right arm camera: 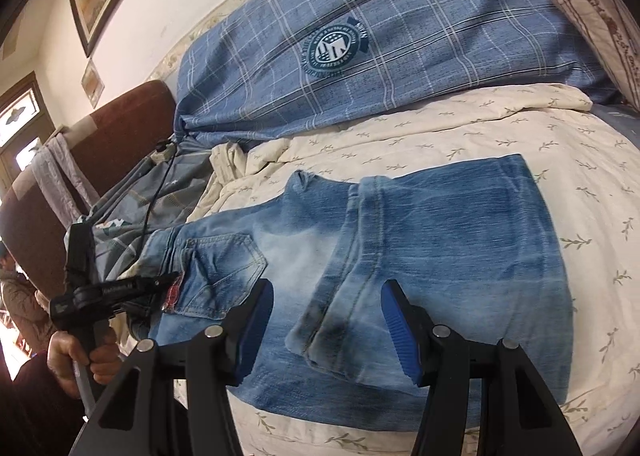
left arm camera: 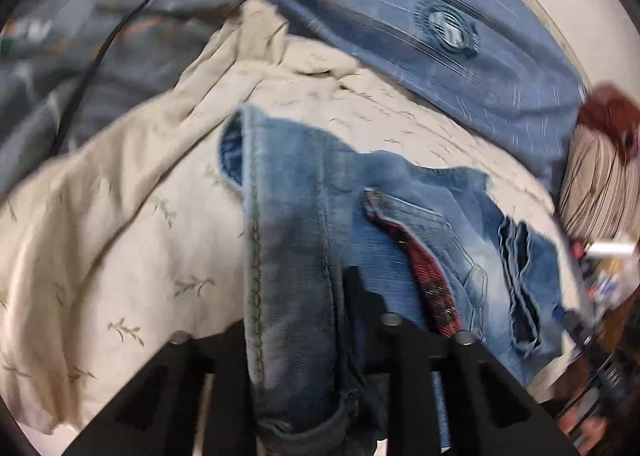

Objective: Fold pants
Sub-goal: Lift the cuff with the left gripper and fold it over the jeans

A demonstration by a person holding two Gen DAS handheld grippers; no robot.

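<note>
The faded blue denim pants (right arm camera: 400,256) lie partly folded on the cream leaf-print bedsheet (right arm camera: 520,128). The left hand-held gripper (left arm camera: 304,336) is clamped on their seamed edge; the right hand-held gripper (right arm camera: 328,332) hovers above them, fingers apart.

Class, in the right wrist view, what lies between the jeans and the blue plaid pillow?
Only the cream leaf-print sheet lies between the jeans and the pillow, bunched into folds toward the left; the right wrist view shows it.

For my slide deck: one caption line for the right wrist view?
Open right tongs hover over folded jeans on a cream bedspread.
</note>
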